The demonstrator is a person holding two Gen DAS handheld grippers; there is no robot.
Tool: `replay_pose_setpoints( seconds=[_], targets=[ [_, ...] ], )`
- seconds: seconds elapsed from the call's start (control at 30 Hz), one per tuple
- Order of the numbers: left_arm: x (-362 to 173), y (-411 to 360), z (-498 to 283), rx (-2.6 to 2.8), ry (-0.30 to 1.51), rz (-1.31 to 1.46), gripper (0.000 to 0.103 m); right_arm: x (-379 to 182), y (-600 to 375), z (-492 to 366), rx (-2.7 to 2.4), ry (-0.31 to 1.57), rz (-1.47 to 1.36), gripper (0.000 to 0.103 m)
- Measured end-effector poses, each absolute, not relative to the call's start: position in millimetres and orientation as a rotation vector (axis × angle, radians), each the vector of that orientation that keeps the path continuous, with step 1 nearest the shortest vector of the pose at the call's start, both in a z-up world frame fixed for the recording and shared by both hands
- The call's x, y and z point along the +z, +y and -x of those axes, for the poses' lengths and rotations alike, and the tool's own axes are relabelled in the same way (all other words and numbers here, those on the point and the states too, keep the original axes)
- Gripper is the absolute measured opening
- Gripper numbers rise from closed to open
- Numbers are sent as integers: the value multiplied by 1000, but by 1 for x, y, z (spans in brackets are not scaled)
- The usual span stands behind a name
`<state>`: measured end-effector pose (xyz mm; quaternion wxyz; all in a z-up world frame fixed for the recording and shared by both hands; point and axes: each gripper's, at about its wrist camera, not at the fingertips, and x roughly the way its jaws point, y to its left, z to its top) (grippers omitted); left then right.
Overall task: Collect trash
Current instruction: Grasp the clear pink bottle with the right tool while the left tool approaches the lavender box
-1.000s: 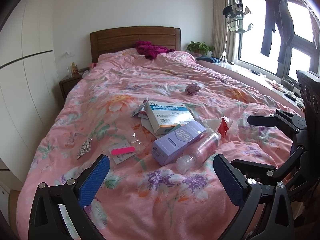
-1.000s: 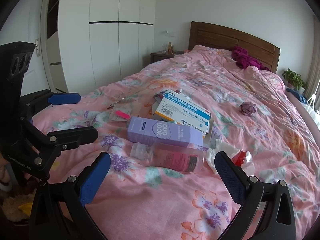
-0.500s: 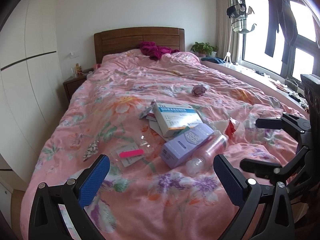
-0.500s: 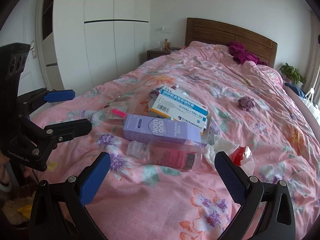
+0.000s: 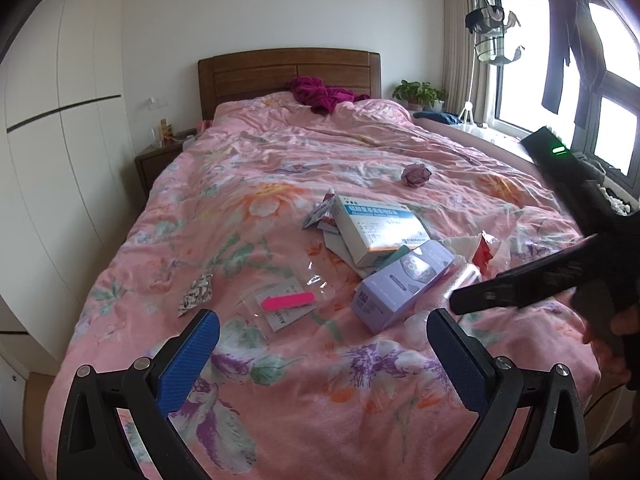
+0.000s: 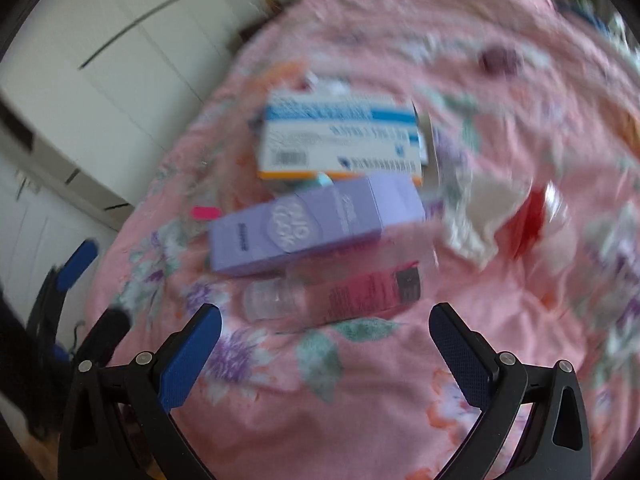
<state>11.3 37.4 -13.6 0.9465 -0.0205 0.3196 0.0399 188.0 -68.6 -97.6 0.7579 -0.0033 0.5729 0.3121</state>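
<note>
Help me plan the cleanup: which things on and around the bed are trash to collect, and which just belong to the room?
Trash to collect:
purple box
blue-and-white medicine box
clear bottle with pink label
crumpled purple wrapper
pink strip in clear packet

Just lying about:
magenta clothing
potted plant
nightstand

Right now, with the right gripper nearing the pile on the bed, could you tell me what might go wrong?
The bottle lies on its side on the soft quilt, so open fingers could push it away. The purple box seems to touch it, so the right gripper might catch both. The thin clear packet may be hard to pinch.
</note>
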Motion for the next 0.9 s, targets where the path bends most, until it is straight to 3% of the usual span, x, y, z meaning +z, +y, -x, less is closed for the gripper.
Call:
replay_pose_setpoints(
  seconds=[0.17, 0.47, 0.53, 0.63, 0.77, 0.83, 0.9],
  targets=[
    [-21, 40, -17, 63, 654, 49, 103, -133, -61, -212, 613, 1402, -106, 103],
    [-31, 42, -22, 36, 665, 69, 103, -163, -53, -232, 568, 1471, -185, 102],
    [-33, 43, -22, 30, 667, 79, 103, -163, -55, -234, 557, 1462, -198, 92],
    [-34, 43, -23, 27, 671, 82, 103, -162, -58, -235, 545, 1463, -183, 85],
    [-34, 44, -24, 22, 672, 89, 103, -159, -55, -237, 532, 1490, -180, 87],
    [-34, 43, -23, 20, 671, 89, 103, -162, -46, -237, 541, 1501, -163, 95],
    [-33, 44, -22, 21, 671, 80, 103, -160, -40, -239, 541, 1501, -158, 97]
  ],
)
